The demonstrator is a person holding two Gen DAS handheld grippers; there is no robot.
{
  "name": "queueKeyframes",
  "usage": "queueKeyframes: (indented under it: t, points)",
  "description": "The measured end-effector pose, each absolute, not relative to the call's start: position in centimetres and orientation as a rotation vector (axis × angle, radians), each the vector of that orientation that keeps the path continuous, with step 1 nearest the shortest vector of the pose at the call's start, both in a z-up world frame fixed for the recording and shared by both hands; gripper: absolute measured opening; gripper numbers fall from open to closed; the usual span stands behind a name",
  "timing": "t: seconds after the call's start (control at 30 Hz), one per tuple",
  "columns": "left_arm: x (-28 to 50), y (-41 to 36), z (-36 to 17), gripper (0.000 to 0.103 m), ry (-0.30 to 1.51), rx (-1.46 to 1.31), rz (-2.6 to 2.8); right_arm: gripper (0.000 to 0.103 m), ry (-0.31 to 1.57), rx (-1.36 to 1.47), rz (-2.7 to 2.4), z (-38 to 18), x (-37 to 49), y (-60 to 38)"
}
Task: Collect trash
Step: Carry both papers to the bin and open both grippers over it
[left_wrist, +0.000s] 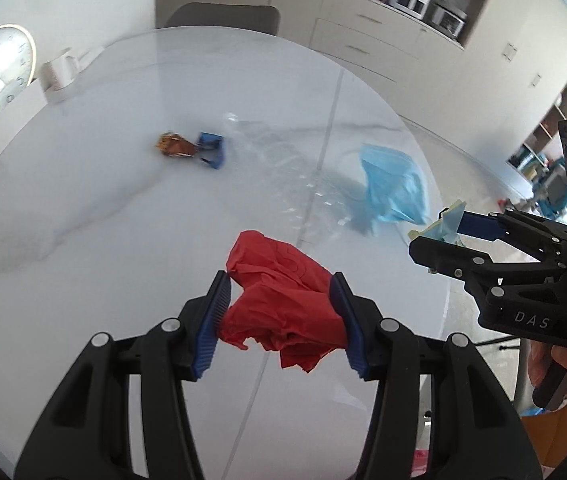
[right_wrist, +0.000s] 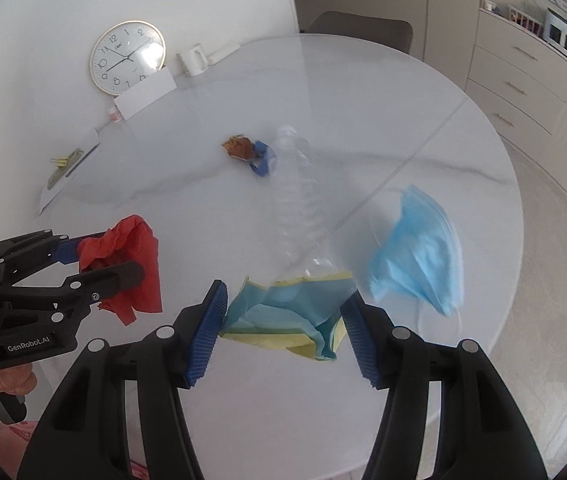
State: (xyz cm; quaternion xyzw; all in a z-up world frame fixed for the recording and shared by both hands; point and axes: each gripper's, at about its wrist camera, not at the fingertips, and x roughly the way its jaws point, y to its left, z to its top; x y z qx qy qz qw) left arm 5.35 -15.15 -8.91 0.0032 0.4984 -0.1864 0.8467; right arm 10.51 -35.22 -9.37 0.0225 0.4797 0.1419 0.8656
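While we hover above white table (right_wrist: 423, 92), left gripper (left_wrist: 281, 308) jaws pinch crumpled red bag (left_wrist: 283, 296); right gripper (right_wrist: 283, 320) jaws clamp blue-yellow wrapper (right_wrist: 287, 312). Blue mask (right_wrist: 419, 256), clear bottle (right_wrist: 299, 184), brown-blue scrap (right_wrist: 249, 152) lie on table beyond.

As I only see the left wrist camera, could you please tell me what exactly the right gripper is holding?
Observer: The right gripper is shut on a crumpled blue and yellow wrapper, pinched between both pads.
Operator: Thank you. Is anything lying beyond the left edge of my picture?
Observer: Yes, a sheet of paper with a yellow clip lies near the edge of the table, below the clock.
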Motion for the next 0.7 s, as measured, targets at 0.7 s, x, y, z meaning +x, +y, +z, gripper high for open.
queueKeyframes:
  t: [0.7]
  points:
    - [-8.0, -32.8, -13.2, 0.050, 1.173, 0.154, -0.543, 0.060, 1.053, 0.139, 0.151, -12.9, -5.6, -50.3]
